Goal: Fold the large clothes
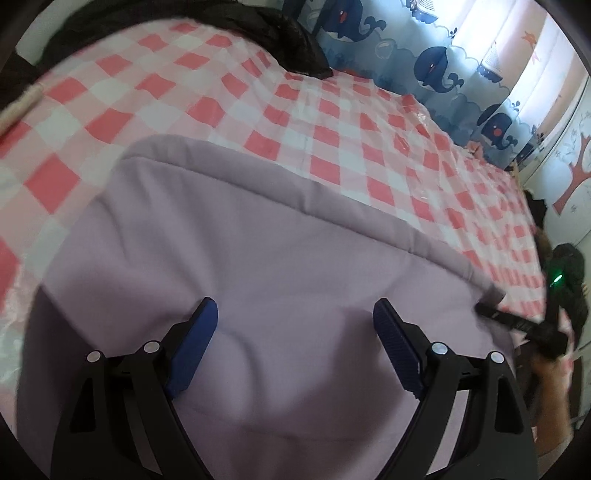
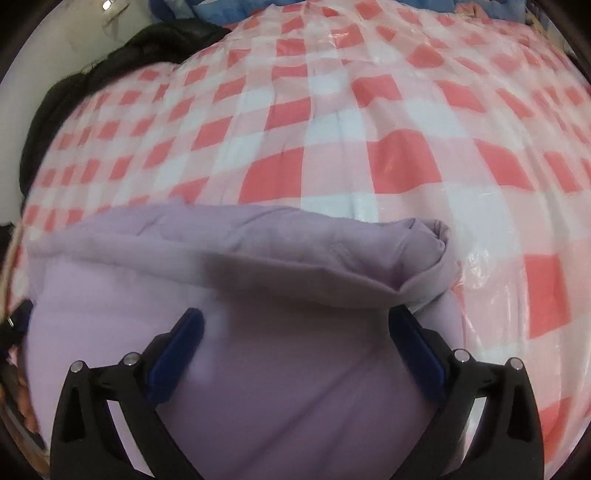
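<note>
Hands tilt both grippers (fingers spread, grasping nothing) down over lilac garment (image 1: 280,258).

Checked sheet (image 1: 332,122) beyond the lilac garment (image 1: 258,258) lies bare; a dark coat (image 1: 280,33) blocks its far edge.

Lilac garment (image 1: 280,258) is showing plain pale purple, no print, w/ greyer shade along its folded edge. Sheet (image 1: 229,96) under it is showing pink, red & white checks w/ a glossy sheen. Far left, a dark garment (image 1: 273,33) is looking black-brown. Far right, curtain (image 1: 436,62) is showing navy whales on light blue. Both grippers, left (image 1: 295,314) & right (image 2: 295,325), are showing black frames w/ blue pads (image 1: 194,350).
</note>
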Available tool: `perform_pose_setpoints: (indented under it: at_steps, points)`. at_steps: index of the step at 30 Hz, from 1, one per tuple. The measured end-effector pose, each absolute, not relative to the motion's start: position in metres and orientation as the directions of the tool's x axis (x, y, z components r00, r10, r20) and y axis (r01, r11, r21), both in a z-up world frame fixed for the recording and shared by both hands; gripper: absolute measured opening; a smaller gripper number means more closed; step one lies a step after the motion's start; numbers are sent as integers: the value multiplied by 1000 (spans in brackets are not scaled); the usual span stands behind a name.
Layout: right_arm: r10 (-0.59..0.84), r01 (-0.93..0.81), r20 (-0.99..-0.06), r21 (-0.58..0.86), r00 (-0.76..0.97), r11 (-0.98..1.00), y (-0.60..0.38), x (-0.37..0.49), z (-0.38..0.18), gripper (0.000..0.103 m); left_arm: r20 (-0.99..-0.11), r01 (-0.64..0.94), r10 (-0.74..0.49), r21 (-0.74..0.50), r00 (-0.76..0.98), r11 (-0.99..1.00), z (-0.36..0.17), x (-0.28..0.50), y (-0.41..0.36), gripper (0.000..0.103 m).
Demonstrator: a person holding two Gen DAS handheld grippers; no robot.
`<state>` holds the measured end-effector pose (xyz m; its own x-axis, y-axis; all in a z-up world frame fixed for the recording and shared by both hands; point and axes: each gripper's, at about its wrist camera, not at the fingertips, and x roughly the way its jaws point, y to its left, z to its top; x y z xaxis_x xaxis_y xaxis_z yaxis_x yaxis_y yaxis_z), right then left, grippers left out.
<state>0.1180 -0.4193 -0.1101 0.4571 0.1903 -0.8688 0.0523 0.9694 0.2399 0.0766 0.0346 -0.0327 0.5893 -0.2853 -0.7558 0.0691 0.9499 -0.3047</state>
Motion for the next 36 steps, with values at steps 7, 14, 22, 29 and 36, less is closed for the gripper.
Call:
perform_pose_setpoints:
  at_steps: [7,14,22,29,36]
  points:
    - [159,8,-788,203,595,979,-418,37,-40,96,-733,60,-209,-224,648,973,-15,21,56,82]
    - [396,188,-797,522,456,832,-482,4,-129,96,-752,122,-204,-163,627,979,-32,-4,65,82]
    - [173,99,-797,279,579,955,-450,-79,-60,96,-715,26,-115,-135,689,991,-20,-71,104,83]
    - [198,179,-864,309,462,934,-469,-90,-98,96,-760,43,-63,-45,647,998,-35,-92,112,83]
    - [175,191,-884,280,434,941,-472,-102,-105,96,-759,48,-173,-183,628,982,-38,-99,136,85]
